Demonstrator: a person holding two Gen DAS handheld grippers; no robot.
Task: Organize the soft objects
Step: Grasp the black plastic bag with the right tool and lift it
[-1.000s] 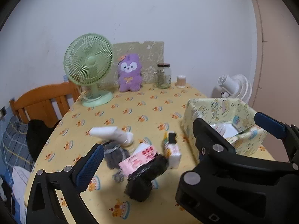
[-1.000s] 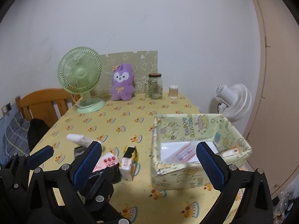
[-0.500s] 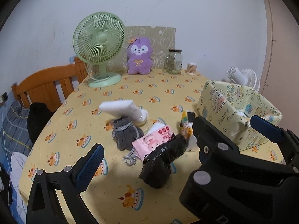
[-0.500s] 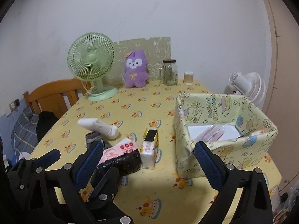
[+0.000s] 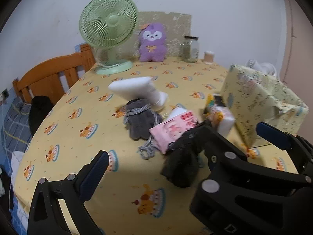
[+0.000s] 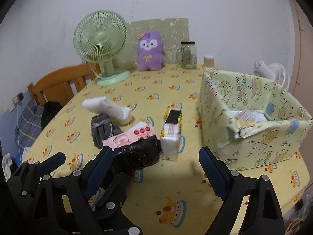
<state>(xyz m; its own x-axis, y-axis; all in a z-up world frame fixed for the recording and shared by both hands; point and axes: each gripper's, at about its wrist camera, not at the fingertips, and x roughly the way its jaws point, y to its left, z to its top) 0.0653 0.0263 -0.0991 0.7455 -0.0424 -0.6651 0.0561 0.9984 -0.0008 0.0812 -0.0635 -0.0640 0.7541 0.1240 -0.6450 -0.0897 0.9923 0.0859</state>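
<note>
A pile of soft things lies mid-table: a white sock [image 6: 106,108], grey gloves [image 6: 102,130], a pink tissue pack [image 6: 129,137], a black bundle [image 6: 137,154] and a white-and-yellow tissue pack [image 6: 171,135]. The same sock [image 5: 137,92], gloves [image 5: 139,122] and black bundle [image 5: 182,162] show in the left wrist view. A patterned yellow box [image 6: 254,117] stands at the right. My left gripper [image 5: 182,150] is open and empty, near the black bundle. My right gripper [image 6: 156,166] is open and empty, just before the pile.
A green fan [image 6: 100,43], a purple plush toy [image 6: 149,51], a glass jar [image 6: 187,54] and a small cup [image 6: 209,61] stand at the table's far edge. A wooden chair [image 6: 56,86] is at the left. A white fan [image 6: 273,74] stands behind the box.
Both grippers have moved forward and down toward the pile, which now looks larger. Their fingers stay open. Nothing on the table has moved.
</note>
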